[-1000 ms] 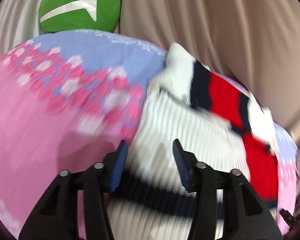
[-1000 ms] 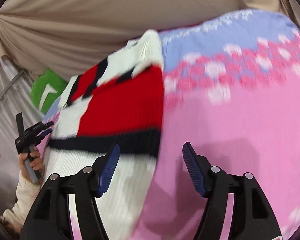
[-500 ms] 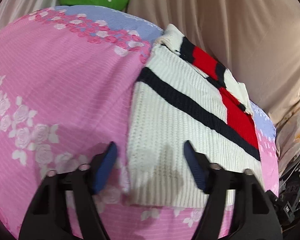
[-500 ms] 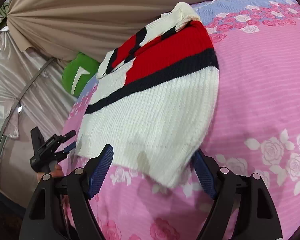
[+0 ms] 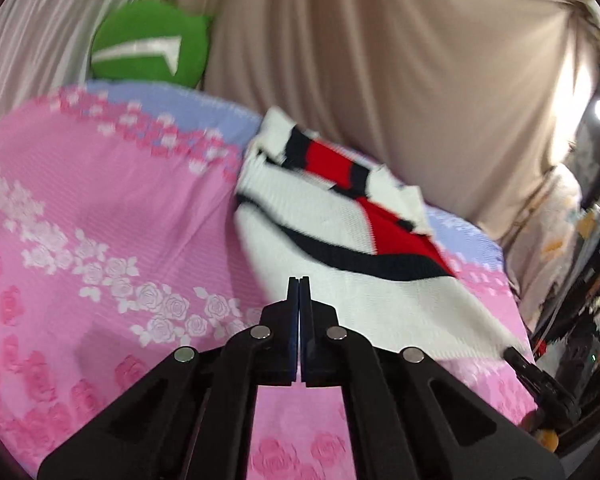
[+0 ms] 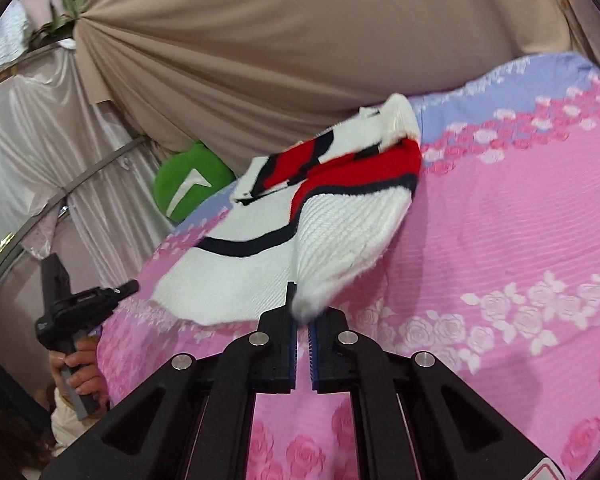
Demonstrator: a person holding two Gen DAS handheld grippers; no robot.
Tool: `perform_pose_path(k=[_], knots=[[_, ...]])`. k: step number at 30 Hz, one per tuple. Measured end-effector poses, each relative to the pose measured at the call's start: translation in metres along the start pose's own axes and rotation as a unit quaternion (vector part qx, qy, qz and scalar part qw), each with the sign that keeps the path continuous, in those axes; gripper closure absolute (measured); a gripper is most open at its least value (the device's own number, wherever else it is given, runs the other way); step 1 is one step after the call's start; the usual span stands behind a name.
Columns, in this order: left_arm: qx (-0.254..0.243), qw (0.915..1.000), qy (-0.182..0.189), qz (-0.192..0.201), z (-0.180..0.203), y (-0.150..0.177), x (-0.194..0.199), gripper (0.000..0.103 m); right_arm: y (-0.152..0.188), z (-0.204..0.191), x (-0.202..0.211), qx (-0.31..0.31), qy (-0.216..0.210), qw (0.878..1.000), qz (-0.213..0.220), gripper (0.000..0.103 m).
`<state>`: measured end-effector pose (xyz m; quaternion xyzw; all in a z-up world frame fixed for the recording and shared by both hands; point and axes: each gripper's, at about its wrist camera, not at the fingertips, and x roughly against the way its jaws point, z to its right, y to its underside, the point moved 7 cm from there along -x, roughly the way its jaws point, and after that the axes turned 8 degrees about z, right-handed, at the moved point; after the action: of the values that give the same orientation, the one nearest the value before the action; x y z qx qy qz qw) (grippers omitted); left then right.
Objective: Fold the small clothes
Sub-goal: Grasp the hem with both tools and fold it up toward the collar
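A small white knit sweater (image 5: 340, 240) with red blocks and dark navy stripes lies on a pink rose-print bedsheet (image 5: 100, 220). My left gripper (image 5: 299, 282) is shut at the sweater's near hem edge; the jaws meet with no gap and I cannot tell whether cloth is between them. In the right wrist view my right gripper (image 6: 302, 300) is shut on the sweater's (image 6: 332, 220) near right hem corner and lifts it off the sheet (image 6: 520, 240). The left gripper (image 6: 84, 304), held by a hand, shows at the left of that view.
A green round cushion (image 5: 148, 44) sits at the bed's far end, against beige draped curtains (image 5: 380, 60). It also shows in the right wrist view (image 6: 190, 184). The bed edge drops off at the right in the left wrist view, with clutter beyond.
Both grippers were open over the flat sweater; now both have pulled back and shut. The right one has pinched the hem corner and raised it.
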<state>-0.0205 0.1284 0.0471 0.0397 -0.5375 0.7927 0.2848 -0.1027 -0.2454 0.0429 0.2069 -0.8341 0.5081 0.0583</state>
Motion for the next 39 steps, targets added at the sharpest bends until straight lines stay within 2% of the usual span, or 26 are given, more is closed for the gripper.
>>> perform_pose_path(k=[1, 2, 3, 5, 6, 7, 8, 9, 11, 12, 13, 15, 16, 18, 20, 21, 22, 23, 24, 25, 26, 30, 35, 39], knots=[[-0.012, 0.9998, 0.009, 0.012, 0.007, 0.0, 0.018, 0.103, 0.003, -0.002, 0.009, 0.006, 0.0, 1.0, -0.001, 0.103], [-0.022, 0.9995, 0.008, 0.019, 0.012, -0.001, 0.028, 0.103, 0.005, -0.002, 0.016, 0.011, 0.001, 1.0, -0.001, 0.102], [-0.032, 0.9992, 0.0, 0.024, 0.012, 0.0, 0.036, 0.103, 0.007, -0.001, 0.023, 0.013, 0.006, 1.0, 0.001, 0.102], [-0.049, 0.9979, -0.041, 0.016, 0.005, 0.004, 0.035, 0.102, 0.014, 0.007, 0.025, 0.004, 0.008, 1.0, -0.012, 0.102], [-0.043, 0.9979, -0.048, -0.001, -0.001, 0.007, 0.027, 0.084, 0.017, 0.012, 0.024, -0.003, 0.013, 1.0, -0.016, 0.102], [-0.019, 0.9982, -0.048, -0.03, -0.012, 0.014, 0.012, 0.051, 0.02, 0.02, 0.022, -0.019, 0.022, 0.999, -0.016, 0.098], [0.008, 0.9977, -0.044, -0.051, -0.022, 0.02, -0.002, 0.036, 0.022, 0.025, 0.02, -0.033, 0.026, 0.999, -0.018, 0.094], [0.025, 0.997, -0.044, -0.059, -0.031, 0.024, -0.014, 0.029, 0.024, 0.03, 0.016, -0.045, 0.032, 0.998, -0.023, 0.09], [0.039, 0.9938, -0.062, -0.083, -0.048, 0.036, -0.043, 0.029, 0.029, 0.041, 0.004, -0.055, 0.06, 0.996, -0.036, 0.067], [0.042, 0.9925, -0.07, -0.091, -0.054, 0.04, -0.055, 0.029, 0.031, 0.046, -0.002, -0.063, 0.069, 0.995, -0.041, 0.043], [0.052, 0.9914, -0.067, -0.101, -0.057, 0.045, -0.067, 0.029, 0.033, 0.052, -0.01, -0.079, 0.079, 0.993, -0.046, 0.031], [0.072, 0.9885, -0.055, -0.122, -0.059, 0.053, -0.09, 0.026, 0.035, 0.059, -0.027, -0.101, 0.08, 0.989, -0.067, 0.031], [0.057, 0.9916, -0.059, -0.1, -0.055, 0.047, -0.095, 0.024, 0.035, 0.062, -0.035, -0.111, 0.074, 0.988, -0.08, 0.031], [0.052, 0.9904, -0.055, -0.116, -0.05, 0.049, -0.103, 0.025, 0.034, 0.066, -0.048, -0.138, 0.063, 0.984, -0.093, 0.031], [0.057, 0.9892, -0.021, -0.134, -0.04, 0.051, -0.115, 0.043, 0.031, 0.065, -0.063, -0.149, 0.045, 0.983, -0.099, 0.03], [0.051, 0.9893, -0.03, -0.133, -0.038, 0.05, -0.121, 0.049, 0.028, 0.064, -0.071, -0.148, 0.039, 0.983, -0.103, 0.031], [0.046, 0.9891, -0.031, -0.136, -0.036, 0.049, -0.122, 0.076, 0.026, 0.062, -0.077, -0.144, 0.036, 0.983, -0.106, 0.032], [0.053, 0.9866, -0.022, -0.153, -0.035, 0.051, -0.128, 0.089, 0.024, 0.059, -0.084, -0.138, 0.032, 0.984, -0.108, 0.036], [0.069, 0.9847, -0.014, -0.159, -0.034, 0.052, -0.13, 0.089, 0.025, 0.057, -0.091, -0.136, 0.032, 0.984, -0.115, 0.053], [0.082, 0.984, -0.006, -0.158, -0.033, 0.051, -0.13, 0.09, 0.028, 0.055, -0.099, -0.135, 0.029, 0.982, -0.128, 0.084], [0.08, 0.9852, -0.01, -0.151, -0.031, 0.048, -0.127, 0.091, 0.029, 0.053, -0.103, -0.138, 0.019, 0.982, -0.131, 0.088], [0.067, 0.9921, 0.007, -0.105, -0.019, 0.026, -0.085, 0.092, 0.014, 0.039, -0.073, -0.106, 0.003, 0.991, -0.077, 0.093], [0.033, 0.9964, 0.052, -0.058, 0.008, 0.01, -0.005, 0.093, -0.007, 0.029, 0.019, -0.09, -0.019, 0.996, 0.014, 0.095], [-0.004, 0.9939, 0.103, -0.04, 0.039, 0.018, 0.065, 0.093, -0.008, 0.007, 0.093, -0.066, -0.048, 0.995, 0.053, 0.096]])
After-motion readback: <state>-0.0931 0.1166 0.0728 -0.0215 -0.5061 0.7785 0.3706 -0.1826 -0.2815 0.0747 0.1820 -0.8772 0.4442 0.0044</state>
